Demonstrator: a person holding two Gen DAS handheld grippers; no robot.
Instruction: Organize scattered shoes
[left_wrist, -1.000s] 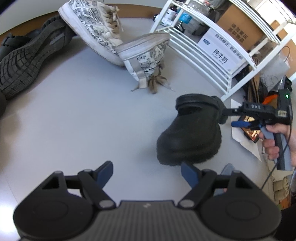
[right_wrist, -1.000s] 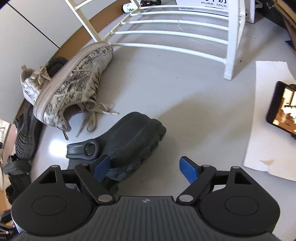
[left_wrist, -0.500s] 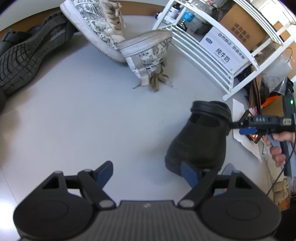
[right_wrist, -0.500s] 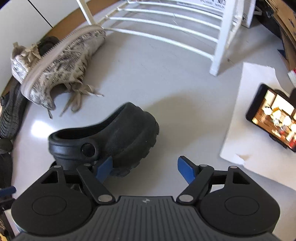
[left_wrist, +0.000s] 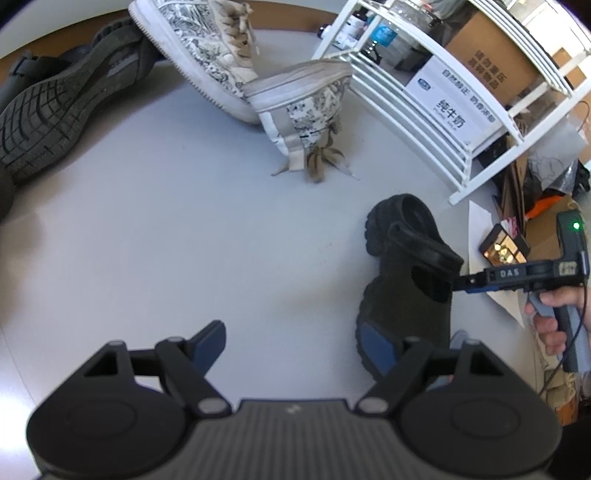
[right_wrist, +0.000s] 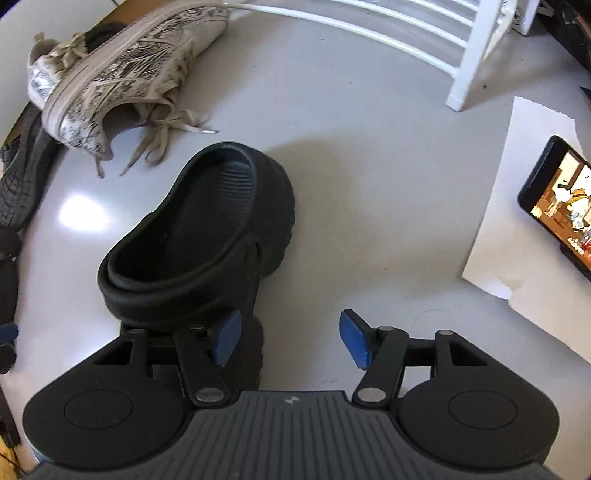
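Right tongs (right_wrist: 288, 338) closing beside black clog (right_wrist: 207, 236), grip unclear, left tongs (left_wrist: 295, 341) released

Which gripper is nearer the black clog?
Right. The right gripper is at the black clog's heel, jaws just closing, nothing gripped between them. The left gripper hangs open beside its toe.

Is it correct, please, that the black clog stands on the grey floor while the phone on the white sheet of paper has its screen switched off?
Not quite: the phone on the white sheet of paper has its screen lit, with a colourful picture on it, as the right wrist view shows. The black clog does stand on the grey floor.
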